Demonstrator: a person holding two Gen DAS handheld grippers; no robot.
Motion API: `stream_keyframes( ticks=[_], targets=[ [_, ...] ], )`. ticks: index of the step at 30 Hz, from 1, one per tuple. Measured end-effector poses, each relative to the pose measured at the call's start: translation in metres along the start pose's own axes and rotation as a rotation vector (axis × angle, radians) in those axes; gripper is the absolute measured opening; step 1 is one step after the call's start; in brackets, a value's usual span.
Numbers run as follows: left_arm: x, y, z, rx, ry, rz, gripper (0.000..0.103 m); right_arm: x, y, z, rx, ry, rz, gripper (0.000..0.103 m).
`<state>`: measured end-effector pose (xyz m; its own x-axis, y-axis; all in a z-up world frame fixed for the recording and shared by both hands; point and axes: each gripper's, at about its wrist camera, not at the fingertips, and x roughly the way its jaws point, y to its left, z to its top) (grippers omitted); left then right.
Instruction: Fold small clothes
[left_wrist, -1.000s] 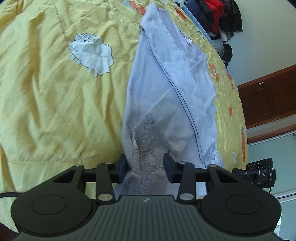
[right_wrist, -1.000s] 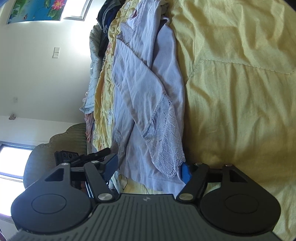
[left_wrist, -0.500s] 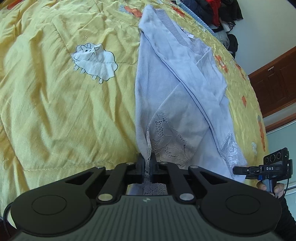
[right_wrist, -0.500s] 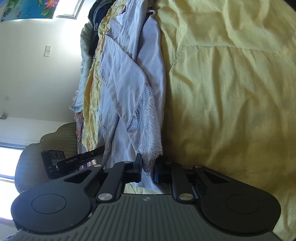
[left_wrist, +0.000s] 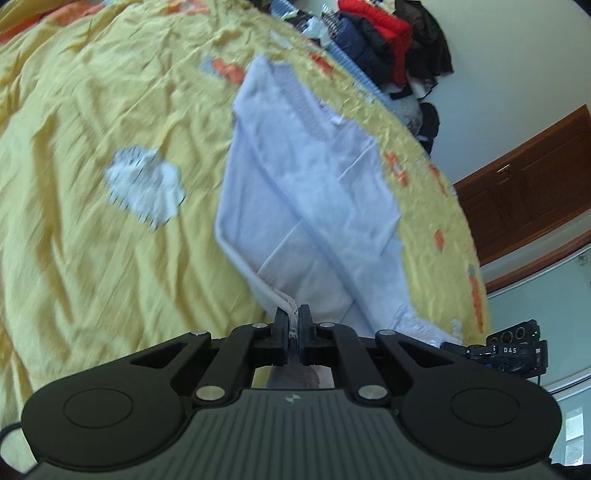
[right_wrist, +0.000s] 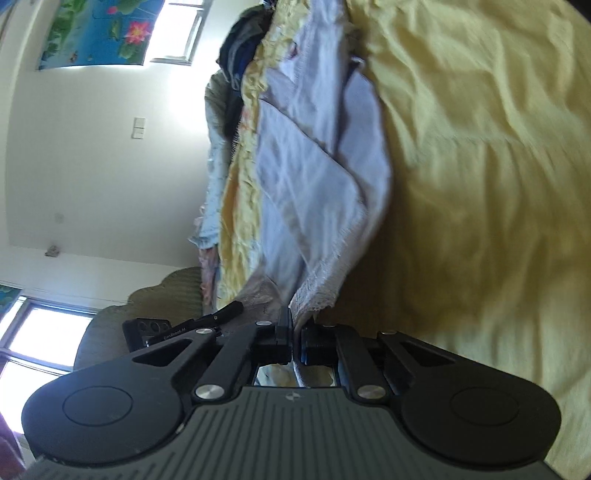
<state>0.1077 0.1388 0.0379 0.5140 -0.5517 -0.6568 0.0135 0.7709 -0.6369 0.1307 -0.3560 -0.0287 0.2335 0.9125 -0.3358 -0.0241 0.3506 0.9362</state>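
Folding the hem up toward the neckline looks to be the step in hand, and both claws are set for it: the left gripper (left_wrist: 294, 320) is pinched closed on the lacy bottom edge of the pale lilac top (left_wrist: 306, 192), white lace showing between its pads, and the right gripper (right_wrist: 293, 326) has just been closing and is now clamped on the lace trim at the other bottom corner. The top lies lengthwise on the yellow quilt (left_wrist: 92, 229), collar at the far end near the heap of dark and red clothes (left_wrist: 384, 33), sleeves already crossed over the body, with its near end raised off the quilt in the two grips. To do this well, I judge that both corners should rise together and level, so the hem stays a straight line between the claws; if one side leads, the crossed sleeves are likely to slide out and the fold will skew. Carrying the hem forward low over the body, rather than high, should keep the far half flat and stop the thin fabric dragging along the quilt. The lace is open and loose, so a sharp tug could snag or stretch it; a slow, even carry seems safer. Setting the hem down square just short of the collar, then releasing both sides at once, should leave a neat half-length fold.
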Motion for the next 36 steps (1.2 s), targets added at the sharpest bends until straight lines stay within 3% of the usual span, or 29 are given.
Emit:
stream_keyframes(
  ticks=[6,10,13,16,18,19,21,23,25,26,28,31,33,36],
  targets=[
    [0.009,-0.005,0.044,0.002,-0.057,-0.031,0.005,0.001,0.023,0.049,-0.051,-0.053,0.056,0.010],
    [0.024,-0.007,0.098,0.002,-0.116,-0.040,0.005,0.012,0.037,0.116,-0.104,-0.111,0.091,0.010],
    [0.045,-0.009,0.161,0.001,-0.178,-0.036,0.005,0.032,0.048,0.183,-0.124,-0.155,0.100,0.010],
    [0.082,-0.003,0.220,0.012,-0.238,0.092,0.005,0.061,0.045,0.252,-0.084,-0.211,0.088,0.013],
    [0.100,0.005,0.235,-0.034,-0.240,0.137,0.005,0.080,0.026,0.286,0.005,-0.245,-0.017,0.043],
    [0.101,0.002,0.230,0.000,-0.256,0.151,0.005,0.088,0.016,0.295,0.039,-0.244,-0.081,0.065],
    [0.092,-0.010,0.206,0.133,-0.313,0.181,0.005,0.095,0.006,0.296,0.022,-0.229,-0.152,0.067],
    [0.081,-0.026,0.180,0.307,-0.392,0.294,0.005,0.091,-0.006,0.286,0.047,-0.207,-0.076,0.066],
    [0.067,-0.038,0.151,0.454,-0.488,0.397,0.005,0.076,-0.011,0.274,0.039,-0.242,-0.020,0.066],
    [0.064,-0.043,0.138,0.513,-0.517,0.436,0.005,0.069,-0.012,0.269,0.029,-0.258,-0.004,0.066],
    [0.066,-0.060,0.105,0.727,-0.551,0.518,0.007,0.059,-0.009,0.260,0.004,-0.267,0.001,0.066],
    [0.094,-0.080,0.045,1.134,-0.541,0.663,0.011,0.057,0.003,0.247,-0.051,-0.217,-0.007,0.066],
    [0.114,-0.084,0.006,1.392,-0.502,0.687,0.011,0.061,0.012,0.237,-0.069,-0.179,-0.001,0.066],
    [0.138,-0.086,-0.031,1.630,-0.354,0.665,0.016,0.080,0.017,0.220,-0.007,-0.079,0.085,0.067]
  ],
)
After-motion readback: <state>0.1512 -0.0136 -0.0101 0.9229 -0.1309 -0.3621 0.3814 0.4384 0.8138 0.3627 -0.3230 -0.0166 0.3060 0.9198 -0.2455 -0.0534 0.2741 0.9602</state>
